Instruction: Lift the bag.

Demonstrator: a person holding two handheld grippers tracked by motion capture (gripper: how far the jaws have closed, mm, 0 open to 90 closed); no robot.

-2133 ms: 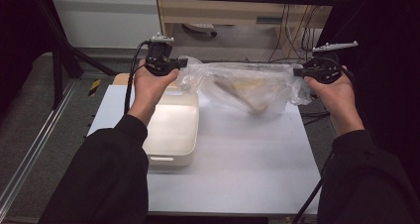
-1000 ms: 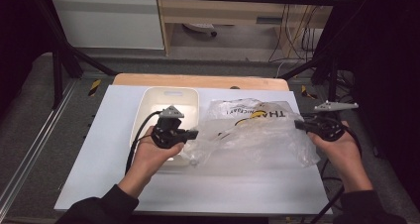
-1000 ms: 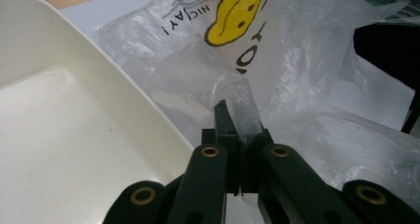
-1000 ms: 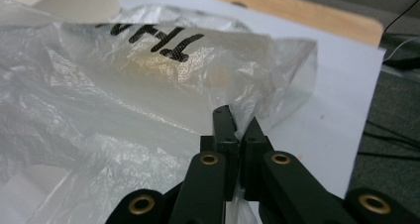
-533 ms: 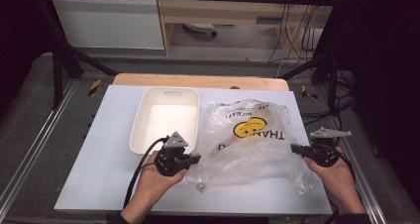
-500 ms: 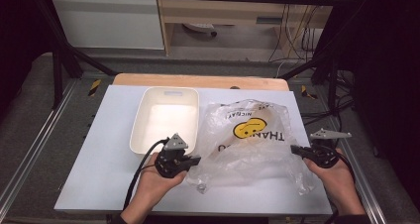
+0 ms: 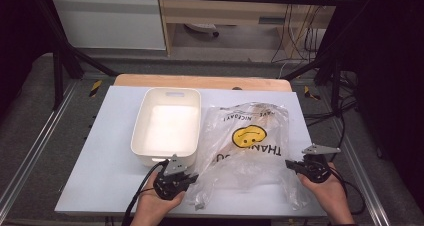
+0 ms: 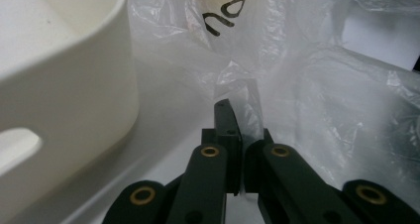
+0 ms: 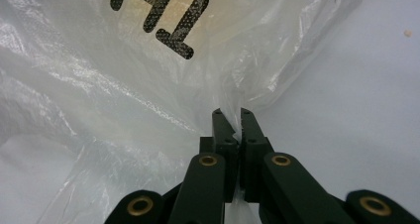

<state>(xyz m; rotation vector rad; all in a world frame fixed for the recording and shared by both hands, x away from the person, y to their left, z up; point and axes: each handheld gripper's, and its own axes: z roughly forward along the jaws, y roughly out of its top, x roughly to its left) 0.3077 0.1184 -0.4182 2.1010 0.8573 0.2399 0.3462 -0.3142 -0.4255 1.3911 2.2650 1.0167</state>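
High view, against a second ago: both hands have come down and back toward the near edge of the table (image 7: 115,186), and the plastic bag (image 7: 247,151) that was half lifted now lies spread flat on the white top, its print fully readable. Two seconds back it hung stretched in the air between the grippers, above the tub.

Nearest the person, the left gripper (image 7: 189,178) pinches the bag's near left corner, jaws clamped together on the film; the left gripper view shows a fold of plastic (image 8: 237,110) squeezed between them. The right gripper (image 7: 289,164) is likewise clamped on the bag's near right edge, a pleat of film (image 9: 236,112) caught between its closed jaws.

From these two grips the bag runs away toward the far side, its long axis near to far, the yellow smiley face (image 7: 248,135) and black lettering upside down to the person, something tan inside.

Just left of the bag stands one white tub (image 7: 167,158), its long side also running near to far.

Count: one bag, one tub, two grippers.
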